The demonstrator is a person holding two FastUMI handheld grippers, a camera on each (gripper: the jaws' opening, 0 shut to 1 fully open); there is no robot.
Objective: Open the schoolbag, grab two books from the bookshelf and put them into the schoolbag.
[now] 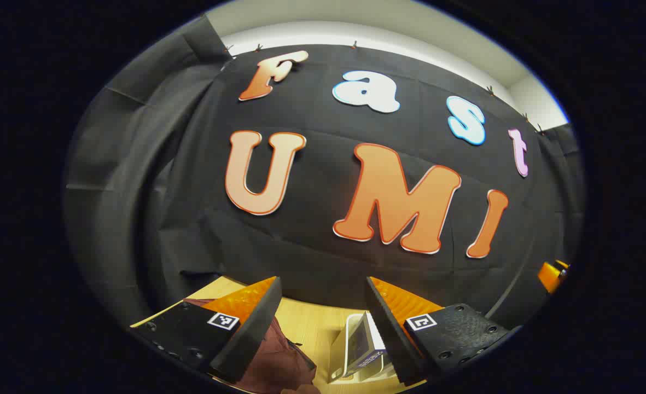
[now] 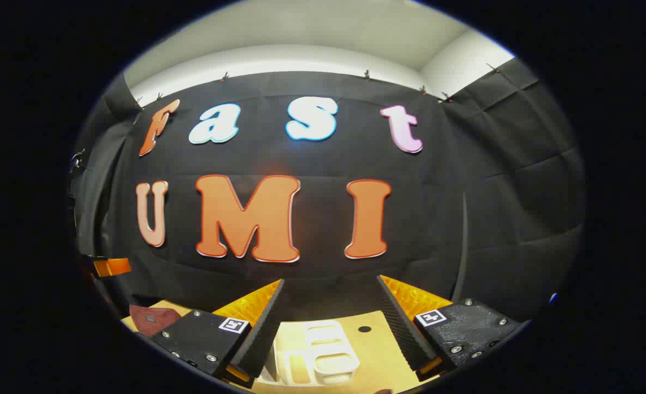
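Two grippers, both raised above the bench (image 2: pixel 372 350) and aimed at the booth wall. Left gripper (image 1: pixel 323 306): jaws wide, nothing between them. Right gripper (image 2: pixel 331 306): jaws wide, likewise empty. Schoolbag (image 1: pixel 271 361), maroon, lies on the bench below the left gripper; whether it is open cannot be told from here. White bookshelf (image 2: pixel 323 353) sits just beside it, under the right gripper, with a book (image 1: pixel 362 345) standing in it. Judgement: task at or near start; no book grasped, none seen in the bag. Opening and both transfers appear left.
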